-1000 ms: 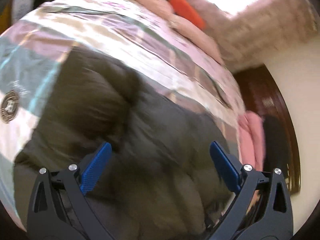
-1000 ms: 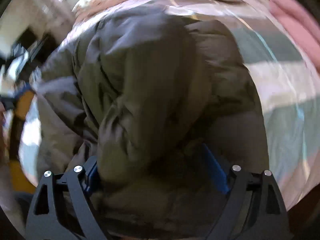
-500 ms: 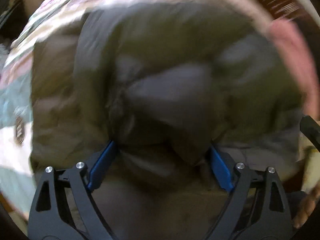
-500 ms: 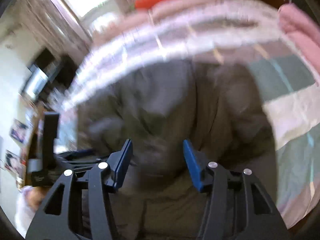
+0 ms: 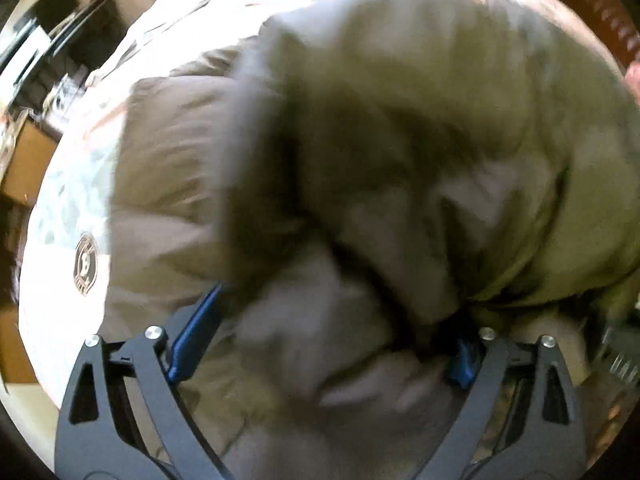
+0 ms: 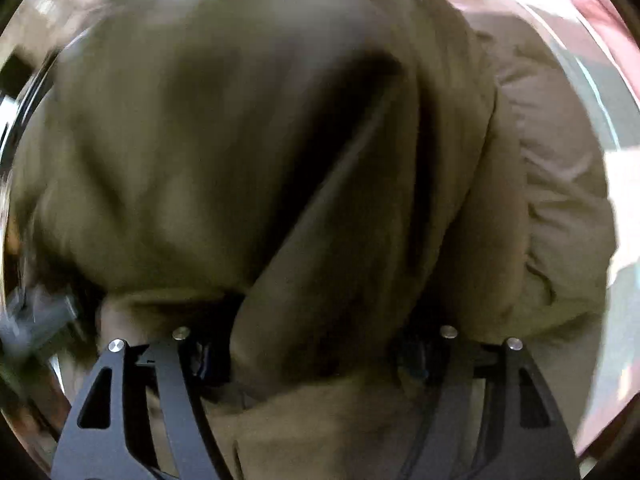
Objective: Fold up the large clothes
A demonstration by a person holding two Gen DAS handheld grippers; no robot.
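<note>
A bulky olive-brown padded jacket [image 5: 400, 128] lies bunched on a bed and fills both views; it also shows in the right wrist view [image 6: 240, 140]. My left gripper [image 5: 328, 340] has its jaws wide apart with a thick fold of the jacket lying between the blue pads [image 5: 192, 336]. My right gripper [image 6: 312, 352] also stands wide, its pads mostly buried under a jacket fold. Both views are blurred by motion.
The jacket lies on a pale patterned bedspread [image 5: 64, 200] with a round emblem [image 5: 86, 262]. Dark furniture and a brown box [image 5: 28, 160] stand beyond the bed's left side. Pink fabric [image 6: 600, 12] shows at the upper right.
Both grippers have pushed in closer over the jacket. The right gripper, narrower half a second ago, now stands wide with fabric between its fingers. The jacket bunched up higher.
</note>
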